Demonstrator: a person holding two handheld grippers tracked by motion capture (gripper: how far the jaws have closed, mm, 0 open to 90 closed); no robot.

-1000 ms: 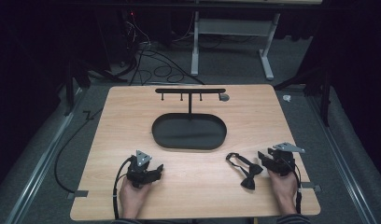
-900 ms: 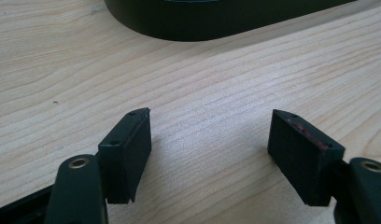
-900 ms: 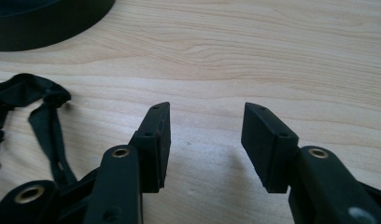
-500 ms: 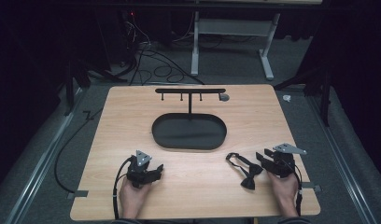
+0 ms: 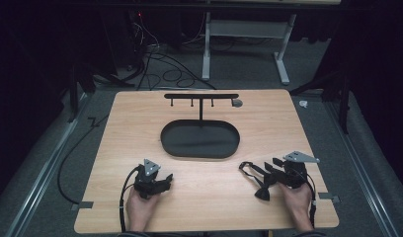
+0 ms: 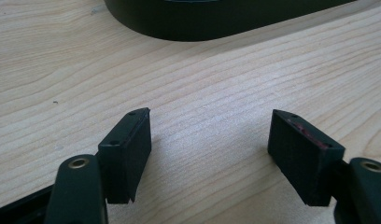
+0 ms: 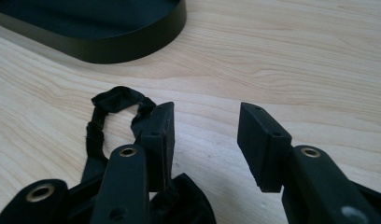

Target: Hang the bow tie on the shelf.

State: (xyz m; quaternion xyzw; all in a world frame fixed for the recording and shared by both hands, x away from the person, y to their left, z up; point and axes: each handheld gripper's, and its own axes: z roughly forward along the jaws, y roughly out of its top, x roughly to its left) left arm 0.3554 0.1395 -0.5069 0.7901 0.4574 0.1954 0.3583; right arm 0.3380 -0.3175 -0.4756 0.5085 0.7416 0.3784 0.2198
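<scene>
A black fabric strap with a bow-shaped end, like a bow tie (image 5: pixel 255 178), lies on the wooden table (image 5: pixel 199 197) at the front right. My right gripper (image 5: pixel 271 174) sits low over it, open. In the right gripper view the strap's loop (image 7: pixel 113 108) lies outside the left jaw, more black fabric (image 7: pixel 184 200) sits under that jaw, and nothing is between the fingers of the right gripper (image 7: pixel 205 135). My left gripper (image 5: pixel 165 179) rests at the front left, open over bare wood, and the left gripper (image 6: pixel 209 137) has nothing between its jaws.
A black oval tray (image 5: pixel 170 143) sits mid-table, with a thin T-shaped stand (image 5: pixel 201 97) with small pegs rising at its far side. The tray's rim (image 6: pixel 202 28) is ahead of the left gripper, and the tray's rim (image 7: pixel 132 46) is ahead-left of the right. Cables lie on the floor beyond.
</scene>
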